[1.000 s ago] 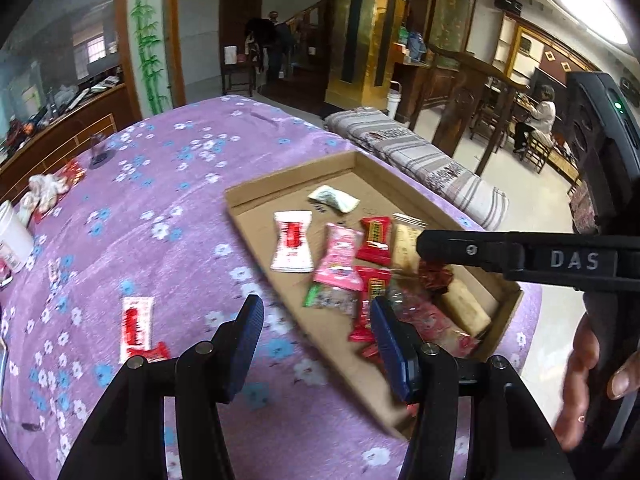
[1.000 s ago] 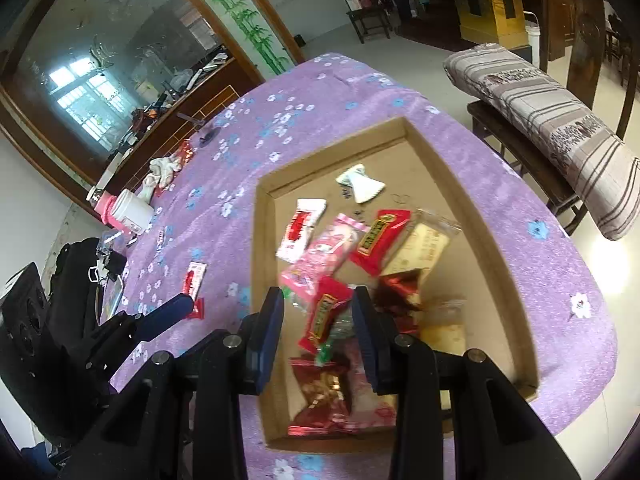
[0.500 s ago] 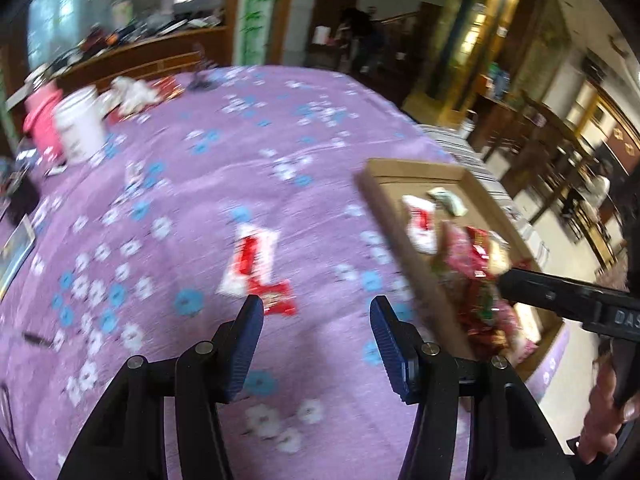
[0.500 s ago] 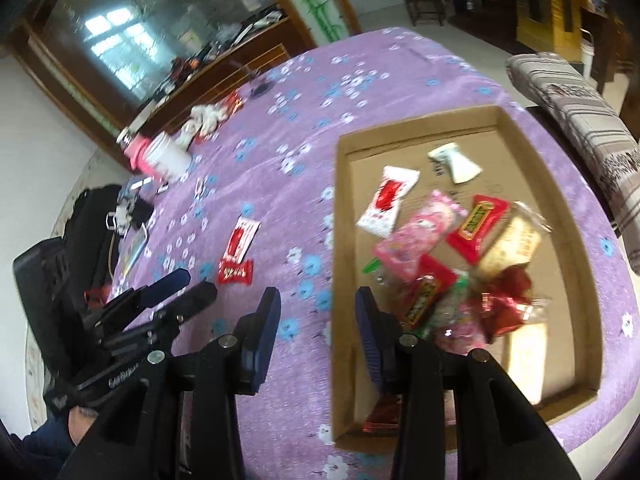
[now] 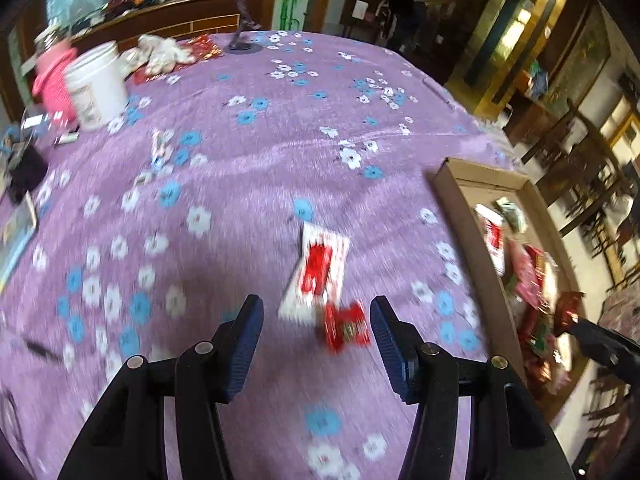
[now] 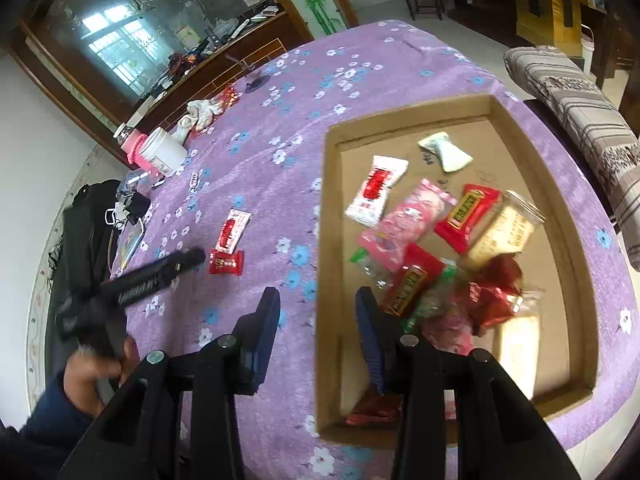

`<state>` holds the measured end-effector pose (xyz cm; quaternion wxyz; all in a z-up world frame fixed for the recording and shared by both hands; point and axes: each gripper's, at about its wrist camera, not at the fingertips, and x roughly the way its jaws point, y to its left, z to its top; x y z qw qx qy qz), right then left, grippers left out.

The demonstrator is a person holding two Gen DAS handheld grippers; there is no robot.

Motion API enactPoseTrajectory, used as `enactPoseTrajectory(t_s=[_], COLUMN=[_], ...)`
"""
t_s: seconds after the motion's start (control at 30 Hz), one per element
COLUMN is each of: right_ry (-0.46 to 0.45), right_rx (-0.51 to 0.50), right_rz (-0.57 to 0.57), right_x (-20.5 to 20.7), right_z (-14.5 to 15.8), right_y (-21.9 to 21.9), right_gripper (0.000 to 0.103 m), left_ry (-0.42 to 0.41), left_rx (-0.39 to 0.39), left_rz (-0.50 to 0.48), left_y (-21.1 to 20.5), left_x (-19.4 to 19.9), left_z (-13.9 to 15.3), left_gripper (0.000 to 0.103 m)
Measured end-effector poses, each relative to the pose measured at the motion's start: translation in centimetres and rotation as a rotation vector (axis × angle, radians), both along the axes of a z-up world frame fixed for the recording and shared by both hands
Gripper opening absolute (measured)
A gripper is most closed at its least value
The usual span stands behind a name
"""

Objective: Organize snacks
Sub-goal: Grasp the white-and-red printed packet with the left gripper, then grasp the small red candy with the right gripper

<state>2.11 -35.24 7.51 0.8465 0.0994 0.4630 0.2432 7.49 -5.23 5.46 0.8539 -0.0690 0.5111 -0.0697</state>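
- A round table under a purple cloth (image 5: 248, 168) with white and blue flowers is filling both views; a wooden sideboard and a big mirror are standing behind it.
- A shallow cardboard tray (image 6: 560, 184) is sitting on the cloth near the table's edge, by a striped bench cushion (image 6: 580, 112).
- Inside the tray, snacks are lying in a loose heap: a white-and-red packet (image 6: 376, 190), a pink one (image 6: 404, 220), red packets with gold labels, a pale biscuit pack (image 6: 506, 232) and a small whitish wrapper (image 6: 446, 152) lying apart near the far wall.
- Two snacks are lying outside the tray on the cloth: a long white packet (image 5: 318, 272) with red print and, touching its near end, a small red candy (image 5: 346, 326).
- The left gripper (image 5: 316, 344) is hanging over these two, jaws standing moderately wide and empty, the candy showing between the fingers; the view is blurring.
- The right gripper (image 6: 316, 320) is hovering over the tray's near left wall, jaws narrow with a clear gap, gripping nothing.
- A white jar (image 5: 96, 84) with a pink lid is lying at the table's far side.
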Motion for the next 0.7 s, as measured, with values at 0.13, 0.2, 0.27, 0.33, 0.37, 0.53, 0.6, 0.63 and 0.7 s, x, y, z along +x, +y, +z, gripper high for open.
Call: enactPoseTrajectory(t_s=[0.13,0.2,0.27,0.33,0.37,0.53,0.6,0.63,0.7], right_ry=[-0.002,-0.002,-0.002,-0.007,-0.009,-0.006,-0.004,-0.005,-0.007], right_rx=[0.000,0.003,0.004,0.006,0.007,0.017,0.014,0.013,0.011], right_rz=[-0.030,-0.050,-0.065,-0.076,-0.079,-0.078,-0.059,-0.048,-0.031], right_x=[-0.2,-0.3,-0.4,-0.6,-0.7,-0.8,-0.9,-0.9,-0.9], right_z=[-0.1,-0.1,-0.1,-0.1,0.0,-0.2,-0.2,-0.2,-0.2], right_y=[-1.7,-2.6,-3.3,-3.9,-4.0,-3.7,-2.9,-2.4,-1.5], right_gripper=[0.038,0.038,0.038,0.039,0.039,0.039,0.039,0.039,0.039], left_ry=[0.058,0.072,0.093,0.089,0.072,0.031,0.034,0.037,0.038], left_rx=[0.043,0.095,0.110,0.132,0.143,0.138,0.125,0.117,0.110], left_rz=[-0.073,-0.089,-0.110,-0.110,-0.114,-0.093,-0.084,-0.080,-0.070], left_y=[-1.4,-2.1,-2.7,-2.9,-3.1,-2.5,-1.9,-1.5,-0.7], left_x=[2.9,3.7,4.3,4.7,4.8,4.5,4.1,3.7,2.7], left_z=[-1.4,-2.2,-3.0,-3.6,-3.6,-3.5,-3.4,-3.3,-3.3], left_gripper=[0.058,0.058,0.058,0.057,0.057,0.030,0.030,0.030,0.030])
